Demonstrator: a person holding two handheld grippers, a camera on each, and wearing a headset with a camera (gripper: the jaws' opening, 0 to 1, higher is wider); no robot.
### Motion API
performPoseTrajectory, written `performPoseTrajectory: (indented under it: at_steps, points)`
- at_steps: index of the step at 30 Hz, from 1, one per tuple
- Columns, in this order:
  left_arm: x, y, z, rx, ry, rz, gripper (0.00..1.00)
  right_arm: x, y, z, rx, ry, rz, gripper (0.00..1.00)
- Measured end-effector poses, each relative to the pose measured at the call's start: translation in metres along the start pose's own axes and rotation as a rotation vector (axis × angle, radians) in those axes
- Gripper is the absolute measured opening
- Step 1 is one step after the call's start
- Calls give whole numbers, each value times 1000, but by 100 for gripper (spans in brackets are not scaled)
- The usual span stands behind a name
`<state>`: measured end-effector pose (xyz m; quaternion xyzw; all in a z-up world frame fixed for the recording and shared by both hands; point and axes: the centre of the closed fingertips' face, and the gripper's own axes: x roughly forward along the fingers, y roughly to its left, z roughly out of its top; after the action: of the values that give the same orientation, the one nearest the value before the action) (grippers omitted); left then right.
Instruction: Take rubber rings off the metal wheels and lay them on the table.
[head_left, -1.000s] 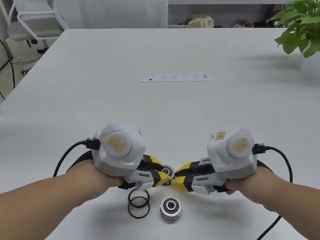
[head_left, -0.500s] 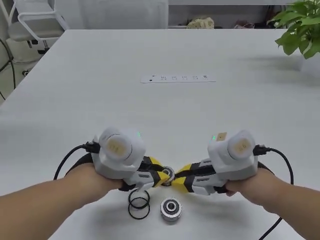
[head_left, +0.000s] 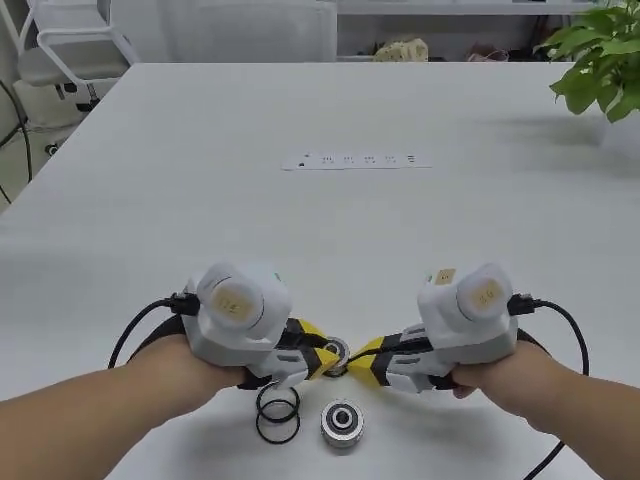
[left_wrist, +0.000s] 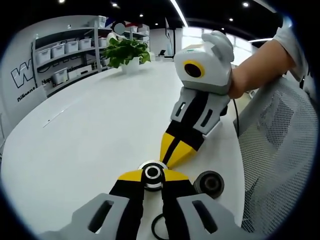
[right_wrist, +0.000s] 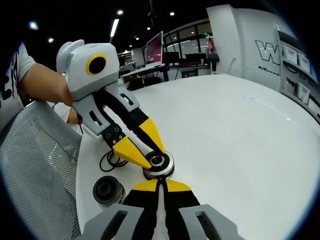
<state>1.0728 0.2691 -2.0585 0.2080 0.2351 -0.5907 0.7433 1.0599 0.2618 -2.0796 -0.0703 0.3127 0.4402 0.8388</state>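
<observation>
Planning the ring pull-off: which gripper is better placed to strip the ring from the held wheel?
Right. The right gripper, jaws shut, has its tips at the wheel rim and looks free to peel; the left gripper is clamping that wheel.

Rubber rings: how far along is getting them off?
Done: two rubber rings lie on the table. In hand: the left gripper grips a metal wheel, with the right gripper, shut, at its rim. Left: that wheel, perhaps the second wheel lying nearby.

The left gripper (head_left: 320, 360) and right gripper (head_left: 356, 358) are showing white bodies and black jaws tipped yellow. The metal wheel (left_wrist: 152, 172) is gleaming silver with a dark inner band. The rubber rings (head_left: 278, 412) are looking black on the white table (head_left: 300, 220).
</observation>
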Motion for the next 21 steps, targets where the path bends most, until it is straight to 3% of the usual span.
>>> performPoseTrajectory:
  at_steps: [8,21]
  points:
    - [-1,0,0,-1,-3,11,8,-1,-3,1,156,-24,7,0]
    - [0,0,0,-8,-11,19,8,-3,-8,4,238,-55,-1,0]
